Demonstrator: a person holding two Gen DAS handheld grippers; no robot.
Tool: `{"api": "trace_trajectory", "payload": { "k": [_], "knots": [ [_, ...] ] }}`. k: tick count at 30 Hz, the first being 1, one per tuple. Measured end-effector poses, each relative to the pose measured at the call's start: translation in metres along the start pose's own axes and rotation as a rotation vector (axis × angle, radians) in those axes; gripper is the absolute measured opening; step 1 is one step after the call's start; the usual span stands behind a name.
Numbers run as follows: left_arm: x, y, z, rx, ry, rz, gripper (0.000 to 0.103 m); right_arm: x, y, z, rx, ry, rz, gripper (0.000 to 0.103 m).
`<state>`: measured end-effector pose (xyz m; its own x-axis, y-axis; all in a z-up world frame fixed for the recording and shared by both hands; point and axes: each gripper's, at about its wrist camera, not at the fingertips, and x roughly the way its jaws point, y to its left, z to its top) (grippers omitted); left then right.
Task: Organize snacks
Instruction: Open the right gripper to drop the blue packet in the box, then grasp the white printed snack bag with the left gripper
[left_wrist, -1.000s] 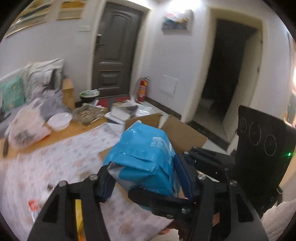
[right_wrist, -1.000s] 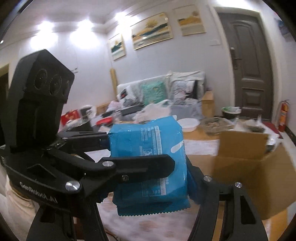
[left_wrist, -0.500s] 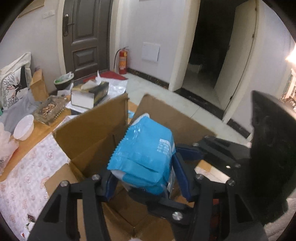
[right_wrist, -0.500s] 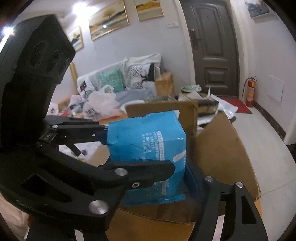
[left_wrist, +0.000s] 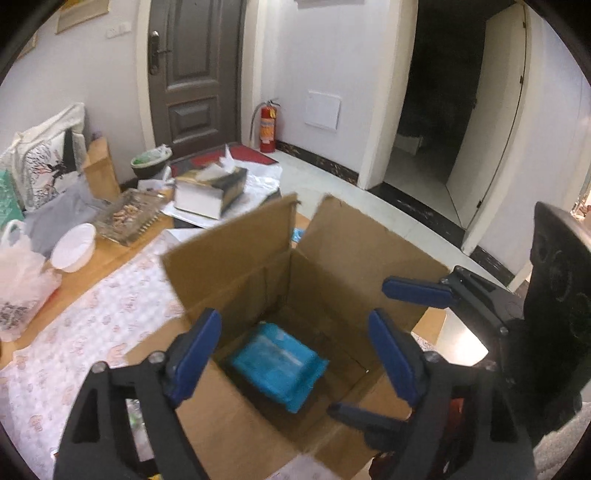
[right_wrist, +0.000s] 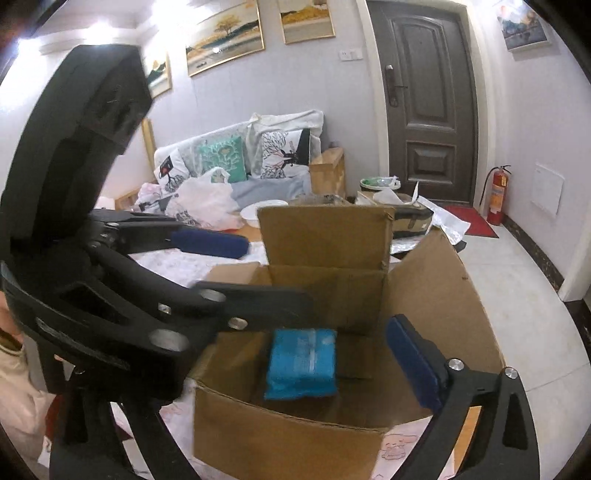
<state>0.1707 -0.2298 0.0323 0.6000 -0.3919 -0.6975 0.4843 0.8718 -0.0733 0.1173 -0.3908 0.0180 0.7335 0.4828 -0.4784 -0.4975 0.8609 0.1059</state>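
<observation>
Blue snack pack lies in the cardboard box; both hand-held grippers, just opened wide, hold nothing.

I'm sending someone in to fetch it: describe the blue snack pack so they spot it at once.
Find the open cardboard box at the edge of the table, flaps standing up. Look down inside: the blue pack lies on the box floor. It is the only thing visible in there, bright blue against plain brown card.

Blue snack pack inside cardboard box
</observation>
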Motion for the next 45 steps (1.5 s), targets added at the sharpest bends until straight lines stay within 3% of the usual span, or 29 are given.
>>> {"api": "trace_trajectory", "payload": {
  "k": [3, 9, 14, 22, 27, 32, 43, 45],
  "knots": [
    [-0.029, 0.006, -0.004, -0.008, -0.034, 0.045, 0.082, -0.006, 0.012, 0.007, -0.006, -0.021, -0.027, 0.103],
    [-0.1, 0.032, -0.024, -0.041, -0.12, 0.136, 0.085, -0.017, 0.052, 0.021, -0.046, -0.069, -0.017, 0.103],
    [-0.148, 0.06, -0.058, -0.08, -0.16, 0.21, 0.09, -0.014, 0.097, 0.03, -0.048, -0.075, 0.1, 0.103],
    [-0.188, 0.126, -0.134, -0.189, -0.162, 0.296, 0.09, 0.03, 0.192, 0.02, -0.204, 0.018, 0.197, 0.103],
    [-0.184, 0.174, -0.178, -0.29, -0.146, 0.283, 0.09, 0.069, 0.239, 0.009, -0.281, 0.106, 0.216, 0.103],
    [-0.153, 0.216, -0.203, -0.372, -0.101, 0.213, 0.09, 0.116, 0.266, -0.008, -0.323, 0.215, 0.27, 0.103],
    [-0.085, 0.268, -0.229, -0.484, -0.036, 0.085, 0.09, 0.217, 0.27, -0.027, -0.31, 0.352, 0.33, 0.103],
    [-0.075, 0.274, -0.231, -0.5, -0.032, 0.031, 0.089, 0.232, 0.268, -0.028, -0.297, 0.374, 0.334, 0.103]
  ]
}}
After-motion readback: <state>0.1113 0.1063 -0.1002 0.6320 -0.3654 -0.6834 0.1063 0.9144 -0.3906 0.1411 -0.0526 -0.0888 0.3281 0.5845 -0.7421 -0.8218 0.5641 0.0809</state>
